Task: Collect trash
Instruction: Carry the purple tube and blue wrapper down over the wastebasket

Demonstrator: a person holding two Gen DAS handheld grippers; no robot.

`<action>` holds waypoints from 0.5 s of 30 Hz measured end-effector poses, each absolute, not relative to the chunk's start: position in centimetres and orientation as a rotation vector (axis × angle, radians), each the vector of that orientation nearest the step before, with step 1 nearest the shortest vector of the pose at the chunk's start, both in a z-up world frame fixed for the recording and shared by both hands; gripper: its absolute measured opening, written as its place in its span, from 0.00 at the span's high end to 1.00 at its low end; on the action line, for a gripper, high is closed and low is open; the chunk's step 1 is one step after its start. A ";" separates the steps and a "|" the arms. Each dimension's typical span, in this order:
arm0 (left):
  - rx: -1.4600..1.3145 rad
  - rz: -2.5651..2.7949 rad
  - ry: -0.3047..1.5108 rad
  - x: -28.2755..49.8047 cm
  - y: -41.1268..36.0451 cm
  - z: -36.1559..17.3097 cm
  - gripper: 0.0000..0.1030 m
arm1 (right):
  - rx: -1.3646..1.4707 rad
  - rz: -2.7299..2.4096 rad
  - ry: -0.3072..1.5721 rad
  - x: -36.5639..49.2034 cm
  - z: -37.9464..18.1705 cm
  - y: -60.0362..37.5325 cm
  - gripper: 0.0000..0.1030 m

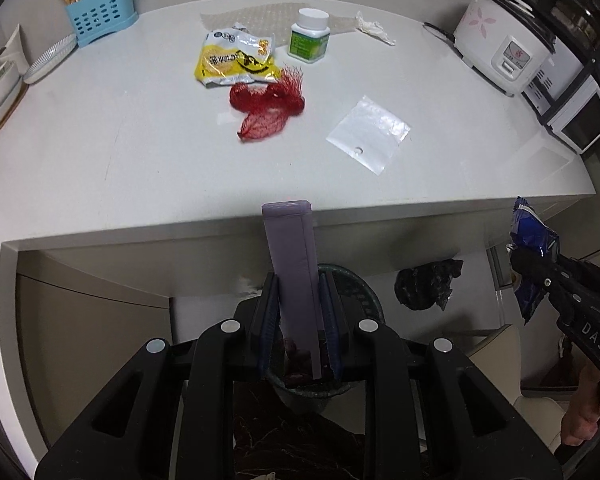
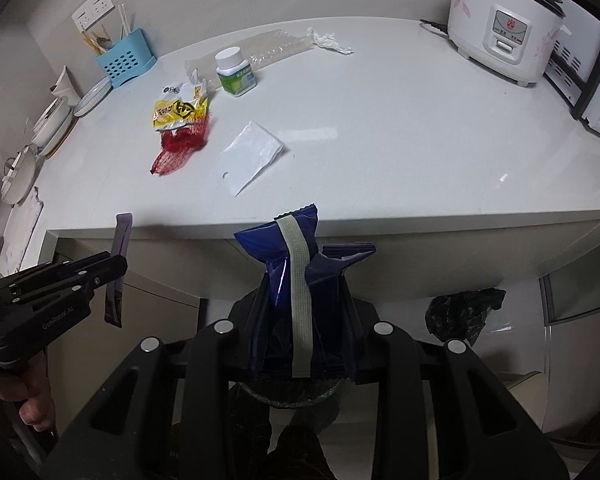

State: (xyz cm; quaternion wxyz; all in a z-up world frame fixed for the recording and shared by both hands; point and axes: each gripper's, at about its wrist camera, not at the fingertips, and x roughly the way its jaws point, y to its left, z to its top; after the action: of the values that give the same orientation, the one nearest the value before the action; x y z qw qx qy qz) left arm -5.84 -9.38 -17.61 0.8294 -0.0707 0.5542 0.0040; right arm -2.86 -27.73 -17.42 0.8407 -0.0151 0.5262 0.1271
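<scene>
Left tongs (image 1: 299,312) and right tongs (image 2: 306,320) both clamped tight, held level, side by side

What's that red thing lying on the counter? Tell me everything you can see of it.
The red thing is a mesh bag, the stretchy plastic netting that fruit or garlic is sold in. It looks empty and crumpled: a bunched, frilly upper part and a flatter, leaf-shaped tail pointing toward the counter's near edge. It lies loose on the white surface, its upper end touching and partly overlapping the yellow snack wrapper. A clear plastic bag lies apart, to its right. Neither hand-held gripper is touching it.
</scene>
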 end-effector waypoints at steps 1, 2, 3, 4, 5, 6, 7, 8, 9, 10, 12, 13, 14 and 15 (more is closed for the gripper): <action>-0.151 0.006 1.179 -6.0 -9.5 -18.0 0.80 | -0.034 0.270 1.116 -3.2 -17.8 -27.7 0.73; -0.153 0.002 1.183 -6.3 -9.6 -18.7 0.80 | -0.036 0.270 1.122 -3.5 -18.4 -27.8 0.73; -0.155 0.000 1.189 -6.5 -9.7 -19.3 0.80 | -0.037 0.268 1.129 -3.8 -19.0 -27.8 0.73; -0.158 -0.004 1.195 -6.7 -9.8 -19.9 0.80 | -0.037 0.266 1.137 -4.1 -19.5 -27.9 0.73; -0.161 -0.007 1.199 -6.8 -9.9 -20.4 0.80 | -0.039 0.264 1.147 -4.3 -20.2 -27.9 0.73; -0.163 -0.010 1.203 -7.0 -10.0 -21.1 0.80 | -0.043 0.260 1.157 -4.6 -20.9 -28.0 0.73; -0.162 -0.012 1.207 -7.1 -10.1 -21.6 0.80 | -0.044 0.258 1.167 -4.9 -21.5 -28.1 0.73; -0.163 -0.014 1.212 -7.2 -10.3 -22.3 0.80 | -0.043 0.258 1.172 -5.1 -22.0 -28.2 0.73; -0.164 -0.019 1.215 -7.3 -10.4 -22.9 0.80 | -0.042 0.255 1.177 -5.3 -22.6 -28.4 0.73; -0.163 -0.022 1.217 -7.4 -10.5 -23.5 0.80 | -0.044 0.249 1.181 -5.5 -23.1 -28.5 0.73; -0.154 -0.030 1.221 -7.5 -10.8 -24.9 0.80 | -0.036 0.241 1.194 -5.7 -24.1 -28.9 0.73; -0.153 -0.033 1.224 -7.5 -10.9 -25.5 0.80 | -0.032 0.236 1.203 -5.8 -24.7 -29.0 0.73; -0.153 -0.038 1.228 -7.5 -11.0 -26.3 0.80 | -0.032 0.230 1.210 -5.9 -25.2 -29.2 0.73; -0.155 -0.044 1.230 -7.5 -11.2 -27.0 0.80 | -0.031 0.225 1.215 -5.9 -25.6 -29.2 0.73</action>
State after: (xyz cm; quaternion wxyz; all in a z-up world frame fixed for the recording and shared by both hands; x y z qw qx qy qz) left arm -7.46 -11.16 -26.96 0.8138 -0.0727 0.5762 -0.0205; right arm -5.92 -29.22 -25.56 0.8150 -0.0144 0.5696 0.1056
